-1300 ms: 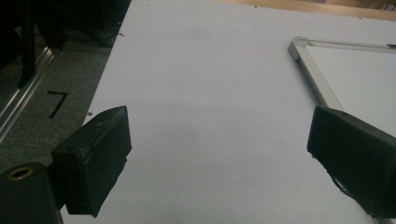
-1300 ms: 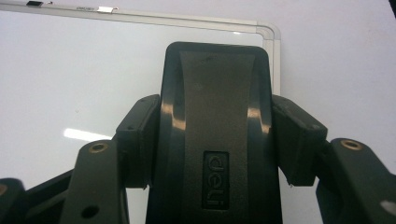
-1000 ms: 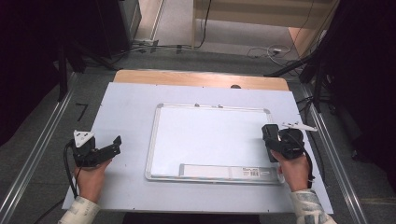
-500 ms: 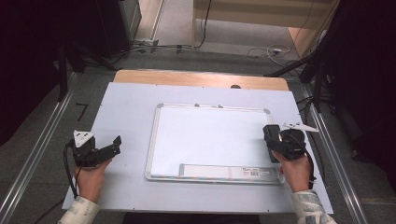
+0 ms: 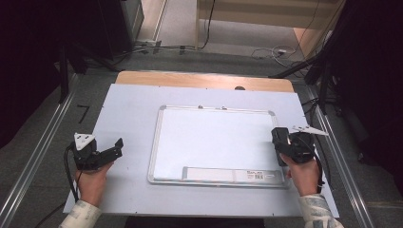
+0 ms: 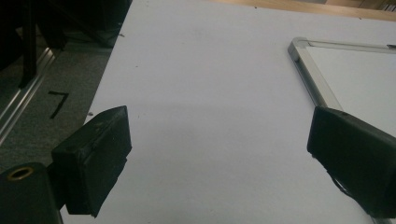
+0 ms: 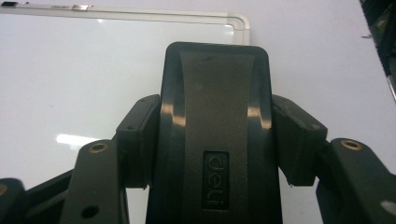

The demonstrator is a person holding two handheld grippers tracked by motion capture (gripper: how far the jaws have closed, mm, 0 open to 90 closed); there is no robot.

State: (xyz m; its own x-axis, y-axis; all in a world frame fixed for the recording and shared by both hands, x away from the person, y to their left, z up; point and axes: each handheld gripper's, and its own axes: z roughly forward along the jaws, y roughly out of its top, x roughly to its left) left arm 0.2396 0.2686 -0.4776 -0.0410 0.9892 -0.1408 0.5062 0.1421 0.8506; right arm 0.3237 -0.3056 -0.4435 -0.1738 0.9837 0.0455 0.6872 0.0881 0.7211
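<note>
A pale sheet [image 5: 128,104] covers the table under both tools, the whiteboard [image 5: 214,137] lies between them, the left gripper [image 5: 112,148] gapes wide over bare sheet beside its frame, and the right gripper [image 7: 215,140] clamps a black eraser [image 7: 215,107] above the board's right edge.

"deli" on the black eraser [image 7: 215,140]; "7" on the floor [image 5: 83,113]

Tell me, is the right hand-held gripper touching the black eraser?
Touching: in the right gripper view the right hand-held gripper clamps the black eraser from both sides.
</note>
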